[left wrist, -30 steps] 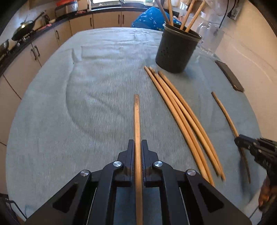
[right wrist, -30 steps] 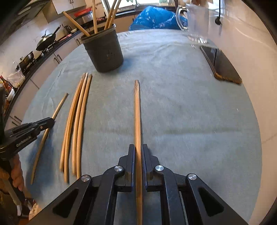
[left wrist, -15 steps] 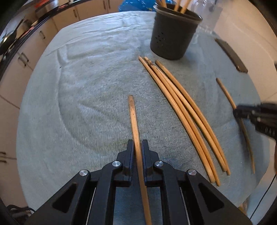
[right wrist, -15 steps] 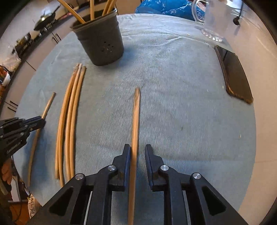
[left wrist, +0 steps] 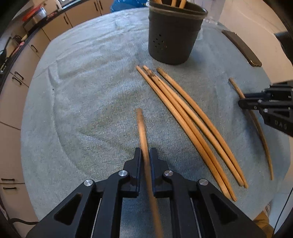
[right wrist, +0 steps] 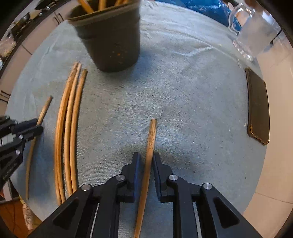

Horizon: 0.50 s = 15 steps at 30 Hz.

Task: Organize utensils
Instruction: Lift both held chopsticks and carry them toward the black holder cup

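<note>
My left gripper [left wrist: 145, 152] is shut on a wooden chopstick [left wrist: 141, 124] that points ahead over the grey-green cloth. My right gripper [right wrist: 146, 155] has another chopstick [right wrist: 152, 135] between its jaws, which are closing. That stick leans on the right pad, with a thin gap at the left pad. A black holder [left wrist: 174, 36] with several chopsticks in it stands at the far side, large in the right wrist view [right wrist: 113, 42]. Three loose chopsticks [left wrist: 186, 120] lie side by side between the grippers. Each wrist view shows the other gripper at its edge, right [left wrist: 241, 102] and left [right wrist: 39, 128].
A dark phone [right wrist: 258, 106] lies near the cloth's right edge. A glass mug [right wrist: 254, 33] stands at the far right, and a blue bag [right wrist: 201, 7] lies behind the table. Kitchen cabinets [left wrist: 11, 100] run along the left, past the table's rounded edge.
Both grippers have moved closer to the holder, which looms larger. The right jaws parted half a second ago, their stick tilted, and they have since narrowed. The left grip is unchanged.
</note>
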Tool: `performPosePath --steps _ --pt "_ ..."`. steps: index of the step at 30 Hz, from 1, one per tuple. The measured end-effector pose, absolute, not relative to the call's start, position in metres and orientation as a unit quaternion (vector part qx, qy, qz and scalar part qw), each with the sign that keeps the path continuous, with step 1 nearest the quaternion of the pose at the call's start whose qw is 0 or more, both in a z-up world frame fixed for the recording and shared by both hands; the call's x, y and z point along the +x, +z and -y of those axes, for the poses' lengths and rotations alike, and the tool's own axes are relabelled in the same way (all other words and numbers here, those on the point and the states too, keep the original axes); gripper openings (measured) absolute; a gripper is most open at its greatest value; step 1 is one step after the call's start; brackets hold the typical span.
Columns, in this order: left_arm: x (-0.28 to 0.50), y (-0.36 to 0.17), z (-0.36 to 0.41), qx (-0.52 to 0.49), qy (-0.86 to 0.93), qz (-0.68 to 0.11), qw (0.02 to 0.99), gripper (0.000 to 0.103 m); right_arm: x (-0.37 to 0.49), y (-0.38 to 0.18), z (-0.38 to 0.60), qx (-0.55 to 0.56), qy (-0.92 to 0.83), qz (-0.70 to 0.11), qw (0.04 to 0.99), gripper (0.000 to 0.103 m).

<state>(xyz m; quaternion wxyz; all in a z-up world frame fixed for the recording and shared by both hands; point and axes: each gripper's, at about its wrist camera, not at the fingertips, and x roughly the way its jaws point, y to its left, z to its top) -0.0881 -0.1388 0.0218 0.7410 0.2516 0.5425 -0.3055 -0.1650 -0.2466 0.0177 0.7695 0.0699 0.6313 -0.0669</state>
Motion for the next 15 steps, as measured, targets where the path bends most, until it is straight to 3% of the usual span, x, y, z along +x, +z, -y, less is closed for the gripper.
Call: performPosePath --steps 15 --pt "-0.148 0.113 0.073 0.105 -0.320 -0.370 0.866 0.007 -0.264 0.063 0.264 0.220 -0.062 -0.422 0.877 0.007"
